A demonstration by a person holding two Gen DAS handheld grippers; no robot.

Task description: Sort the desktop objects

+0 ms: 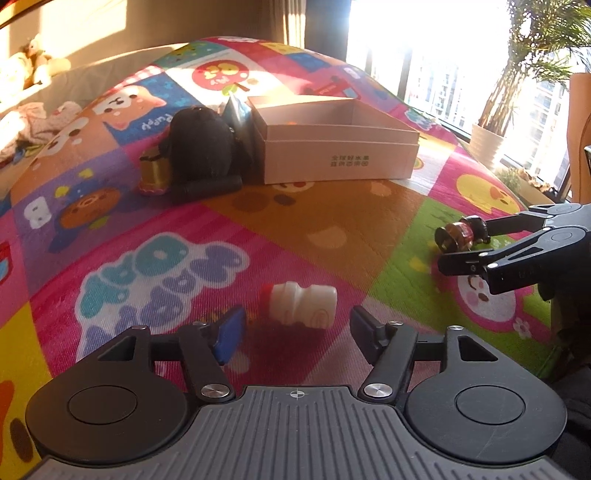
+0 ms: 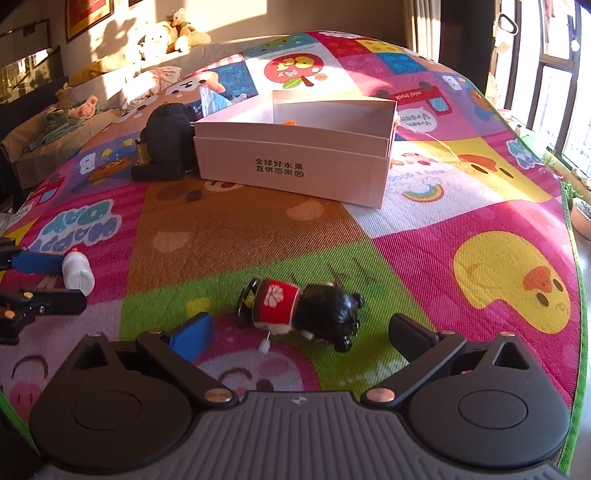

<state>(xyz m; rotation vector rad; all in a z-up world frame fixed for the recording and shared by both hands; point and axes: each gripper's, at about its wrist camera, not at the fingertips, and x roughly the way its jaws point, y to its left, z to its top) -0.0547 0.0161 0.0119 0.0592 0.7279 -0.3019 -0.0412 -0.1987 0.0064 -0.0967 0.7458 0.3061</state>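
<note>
Left wrist view first: the left gripper point(image 1: 297, 332) sits low over the play mat point(image 1: 332, 225), fingers spread wide, not holding anything. A small white bottle point(image 1: 300, 304) w/ a red cap lies on its side on the pink patch, just ahead of the tips and roughly between them, no contact that I can see. One finger carries a blue pad point(image 1: 231, 338).

Off to the right in that same view the right gripper point(image 1: 463, 243) comes in from the side, fingers either side of a little black toy dog point(image 1: 460, 236) in a red jacket.

Right wrist view: fingers also wide, nothing gripped. The dog lies tipped over on the green patch, right btwn the tips but w/ gaps both sides. At the far left edge you can see the left gripper's fingers flanking the bottle.

Further back, middle of the mat, an open white cardboard box point(image 2: 295, 166) w/ printed Chinese text on the front wall. Something small and orange sits inside, can't tell what. Just left of the box, touching or nearly: a black plush toy point(image 2: 168, 136), w/ a small yellowish jar-like thing point(image 1: 155, 171) beside it.

Way back: stuffed animals point(image 2: 166, 35) on a sofa, bright window and a potted plant point(image 1: 487, 144) on the right.
</note>
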